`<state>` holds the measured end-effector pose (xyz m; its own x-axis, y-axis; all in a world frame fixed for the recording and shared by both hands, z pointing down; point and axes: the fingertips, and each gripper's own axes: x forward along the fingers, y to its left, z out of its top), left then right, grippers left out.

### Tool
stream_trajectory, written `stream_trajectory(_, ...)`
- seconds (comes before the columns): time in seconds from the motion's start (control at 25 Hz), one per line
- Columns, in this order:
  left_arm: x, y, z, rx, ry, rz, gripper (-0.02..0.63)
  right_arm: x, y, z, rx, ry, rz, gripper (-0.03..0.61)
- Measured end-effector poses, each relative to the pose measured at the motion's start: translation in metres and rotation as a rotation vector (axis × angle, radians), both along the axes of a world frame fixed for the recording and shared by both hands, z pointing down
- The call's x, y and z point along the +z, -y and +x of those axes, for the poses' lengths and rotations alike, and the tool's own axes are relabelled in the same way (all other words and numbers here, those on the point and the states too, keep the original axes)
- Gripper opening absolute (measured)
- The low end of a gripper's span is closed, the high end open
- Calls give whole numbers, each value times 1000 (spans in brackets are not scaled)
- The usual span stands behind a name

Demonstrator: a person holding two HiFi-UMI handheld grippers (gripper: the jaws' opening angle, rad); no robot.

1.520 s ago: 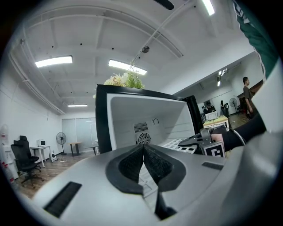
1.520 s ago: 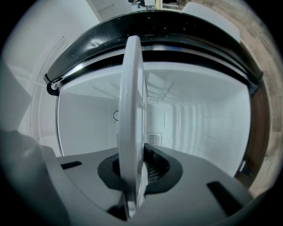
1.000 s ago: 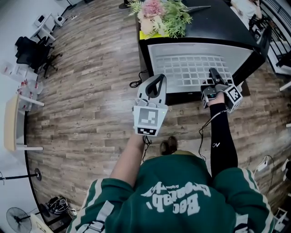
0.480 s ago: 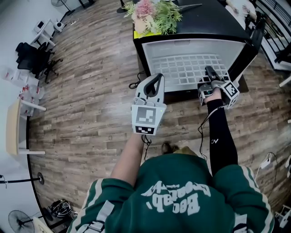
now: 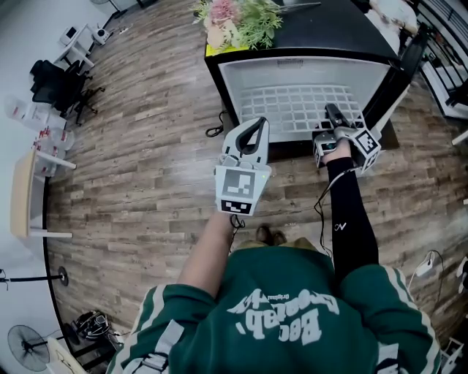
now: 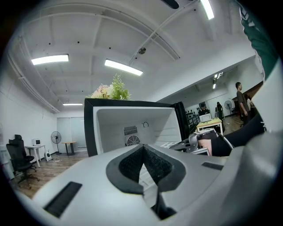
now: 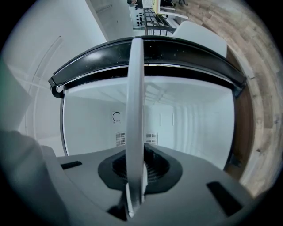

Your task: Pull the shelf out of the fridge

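Pinching the stiff, light-looking shelf (image 5: 292, 109) by its front edge, the right gripper (image 5: 330, 113) holds tight; the left gripper (image 5: 255, 124) is closed, empty.

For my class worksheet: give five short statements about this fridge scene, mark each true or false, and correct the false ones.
1. The right gripper is shut on the white wire-grid shelf. True.
2. The left gripper also grips that shelf. False: it is held apart from the shelf, in front of the fridge, with its jaws together on nothing.
3. A bunch of pink flowers and green leaves stands on top of the black fridge. True.
4. The fridge is closed. False: it is open and its white inside shows.
5. The floor is white tile. False: it is brown wood planks.
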<state>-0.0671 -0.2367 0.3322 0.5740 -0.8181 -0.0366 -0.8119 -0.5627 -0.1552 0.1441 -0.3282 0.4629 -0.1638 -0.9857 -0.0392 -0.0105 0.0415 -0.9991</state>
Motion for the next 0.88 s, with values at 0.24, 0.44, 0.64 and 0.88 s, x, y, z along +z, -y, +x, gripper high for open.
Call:
stream_trajectory(0.24, -2, -1, 3, -35, -2, 14, 16, 2, -2, 1, -2, -2, -3, 38)
stream_trajectory(0.44, -4, -3, 8, -46, -3, 20, 17, 0, -3, 0, -24, 0, 1, 38)
stream_trajectory(0.64, -6, -7, 11, -51, -7, 31, 16, 0, -5, 0, -32, -1, 0, 38)
stream_trajectory(0.88, -3, -13, 11, -52, -4, 27, 17, 1, -11, -1, -41, -3, 4, 38)
